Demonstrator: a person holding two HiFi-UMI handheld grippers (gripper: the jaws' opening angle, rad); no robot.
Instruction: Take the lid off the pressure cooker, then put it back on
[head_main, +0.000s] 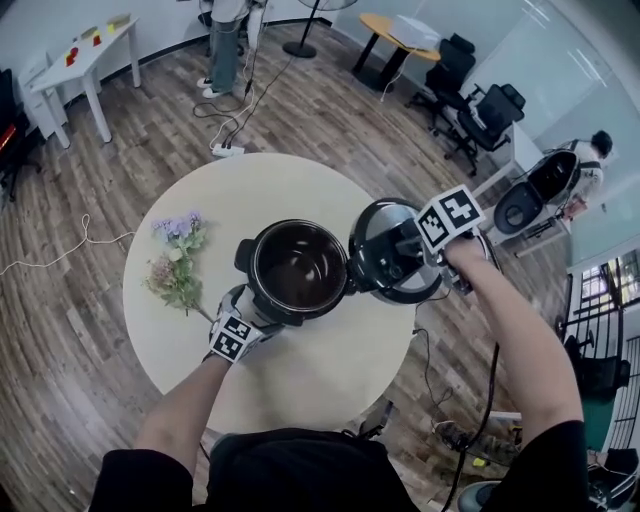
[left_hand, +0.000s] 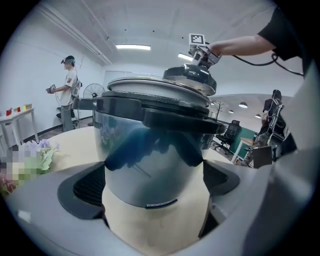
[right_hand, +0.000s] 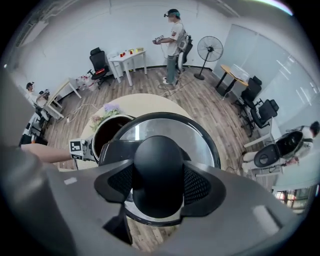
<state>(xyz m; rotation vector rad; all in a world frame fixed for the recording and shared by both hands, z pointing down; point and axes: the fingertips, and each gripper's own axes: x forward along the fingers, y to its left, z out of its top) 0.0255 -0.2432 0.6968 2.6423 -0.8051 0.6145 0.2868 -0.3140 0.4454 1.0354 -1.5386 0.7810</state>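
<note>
The steel pressure cooker pot (head_main: 300, 270) stands open in the middle of the round table (head_main: 330, 375), its dark inside showing. Its lid (head_main: 372, 232) hangs in the air just right of the pot, over the table's right edge. My right gripper (head_main: 402, 255) is shut on the lid's black knob (right_hand: 159, 172), one pad on each side. Low at the pot's near-left side is my left gripper (head_main: 240, 325). In the left gripper view its pads (left_hand: 87, 187) stand apart under the black handle (left_hand: 175, 120), the pot wall (left_hand: 150, 170) just beyond them.
A bunch of artificial flowers (head_main: 178, 255) lies on the table left of the pot. A person (right_hand: 173, 30) stands at the far side of the room near a fan (right_hand: 210, 50). Cables and a power strip (head_main: 226, 150) lie on the wood floor. Office chairs (head_main: 480, 110) stand at right.
</note>
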